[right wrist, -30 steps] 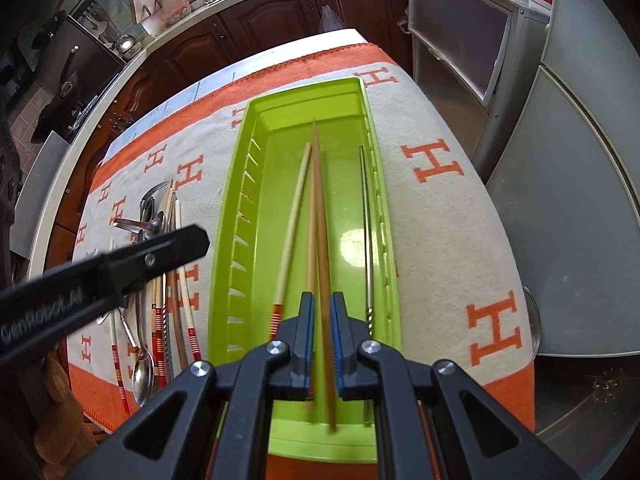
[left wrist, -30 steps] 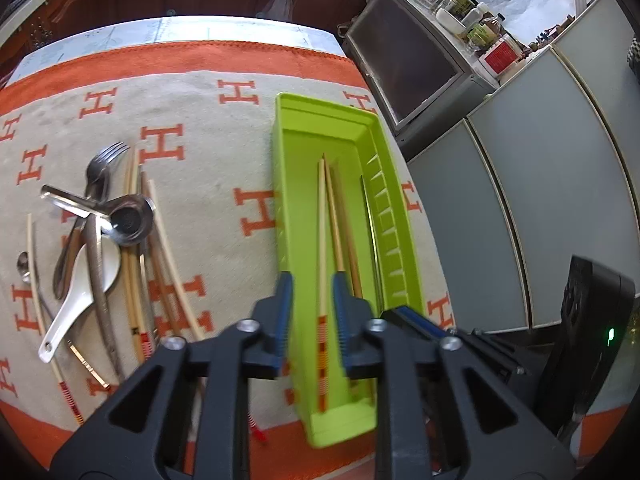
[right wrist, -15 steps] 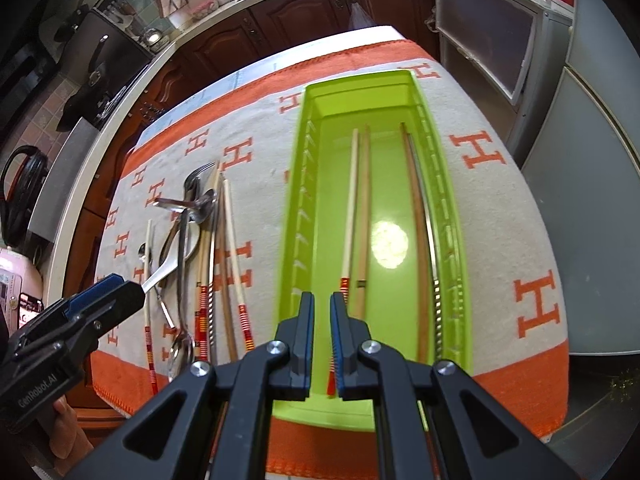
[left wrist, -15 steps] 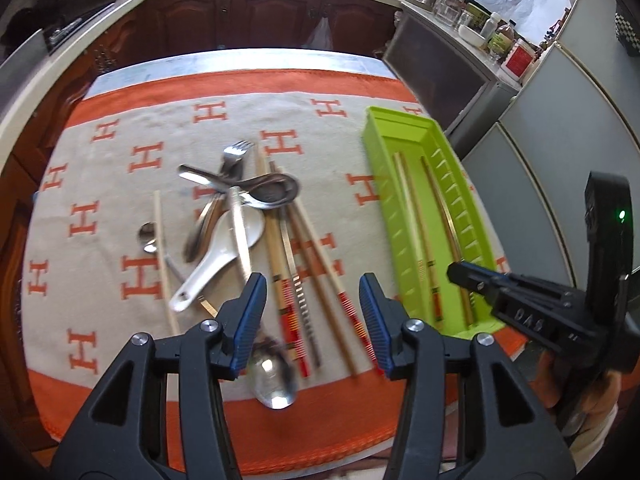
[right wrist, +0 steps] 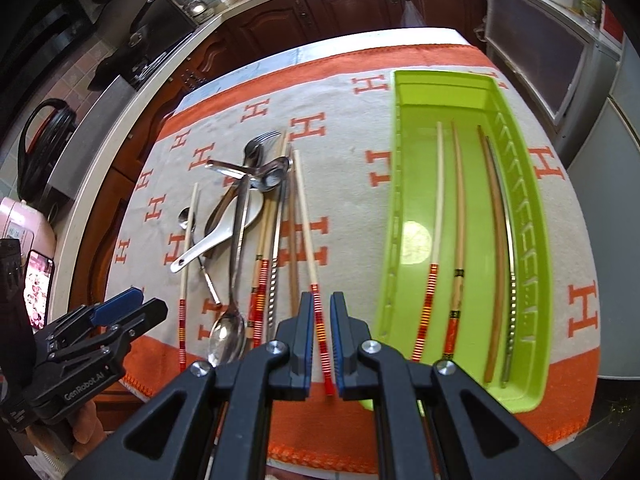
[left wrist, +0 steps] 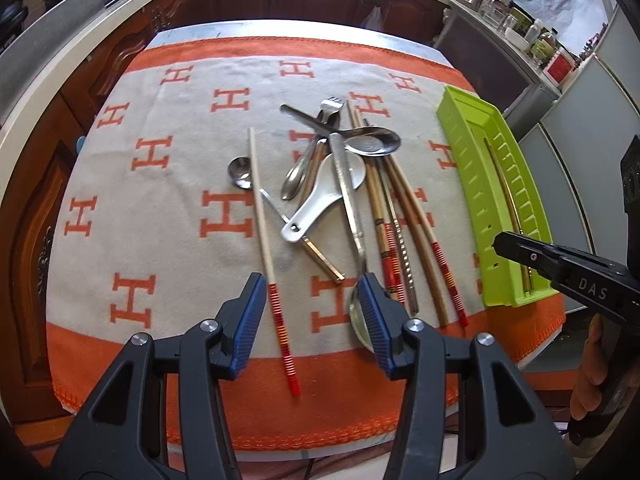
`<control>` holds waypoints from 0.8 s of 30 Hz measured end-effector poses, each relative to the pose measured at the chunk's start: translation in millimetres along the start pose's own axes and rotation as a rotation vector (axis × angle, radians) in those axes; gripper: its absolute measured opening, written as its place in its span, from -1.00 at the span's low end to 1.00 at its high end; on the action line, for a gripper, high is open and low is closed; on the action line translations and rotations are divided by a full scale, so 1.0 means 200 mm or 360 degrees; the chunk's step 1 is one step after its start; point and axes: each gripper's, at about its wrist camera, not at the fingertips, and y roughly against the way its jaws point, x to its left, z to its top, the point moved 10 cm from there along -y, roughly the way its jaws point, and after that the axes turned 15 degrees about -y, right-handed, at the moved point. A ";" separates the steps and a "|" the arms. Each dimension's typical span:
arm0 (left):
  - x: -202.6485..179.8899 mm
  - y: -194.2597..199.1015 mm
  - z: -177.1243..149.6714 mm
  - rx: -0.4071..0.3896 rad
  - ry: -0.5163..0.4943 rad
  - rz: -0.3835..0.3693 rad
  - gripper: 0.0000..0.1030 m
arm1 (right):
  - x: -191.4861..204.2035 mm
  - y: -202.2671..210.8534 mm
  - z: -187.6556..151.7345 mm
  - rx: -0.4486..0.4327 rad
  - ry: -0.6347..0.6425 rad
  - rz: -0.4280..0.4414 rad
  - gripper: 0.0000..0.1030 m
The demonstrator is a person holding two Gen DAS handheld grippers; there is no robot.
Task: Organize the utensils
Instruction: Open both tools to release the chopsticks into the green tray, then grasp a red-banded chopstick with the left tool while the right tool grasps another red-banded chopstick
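A kitchen table draped in an orange-bordered cloth (left wrist: 160, 208) is shown mid-sort. The left gripper (left wrist: 312, 316) is held with its blue pads spread wide, nothing between them, poised above the near edge of the cloth. Just ahead of its left pad, a pale chopstick with a red-striped end (left wrist: 264, 232) lies alone, its banded end running back between the pads. Further ahead and to the right, a tangle is seen: a small spoon (left wrist: 239, 171), a white ceramic spoon (left wrist: 320, 204), a fork (left wrist: 330, 110), a large metal spoon (left wrist: 370, 142) and a fan of chopsticks (left wrist: 404, 216).

The right gripper (right wrist: 321, 344) is seen with its pads drawn close, a narrow gap left between them; a striped chopstick (right wrist: 306, 220) lies in line with that gap, and whether it is actually being pinched cannot be told. To its right, the green tray (right wrist: 400, 200) holds 4 sticks (right wrist: 460, 208) laid lengthwise.

The chopsticks are judged light, stiff and apt to roll; a hold on the banded thick end would likely give the surest purchase. The metal pieces are expected to be slick and heavier, best taken at mid-handle. The ceramic spoon would chip if dropped and is best lifted by its handle.
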 end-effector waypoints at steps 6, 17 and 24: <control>0.10 0.00 -0.05 0.0014 0.0080 -0.0001 -0.12 | 0.11 -0.03 -0.04 0.0023 0.0060 0.0036 -0.63; 0.19 -0.02 -0.10 0.0033 0.0148 -0.0011 -0.12 | 0.28 -0.09 -0.12 0.0081 0.0175 0.0092 -0.63; 0.24 -0.05 -0.13 0.0055 0.0176 -0.0005 -0.12 | 0.38 -0.13 -0.15 0.0119 0.0243 0.0114 -0.63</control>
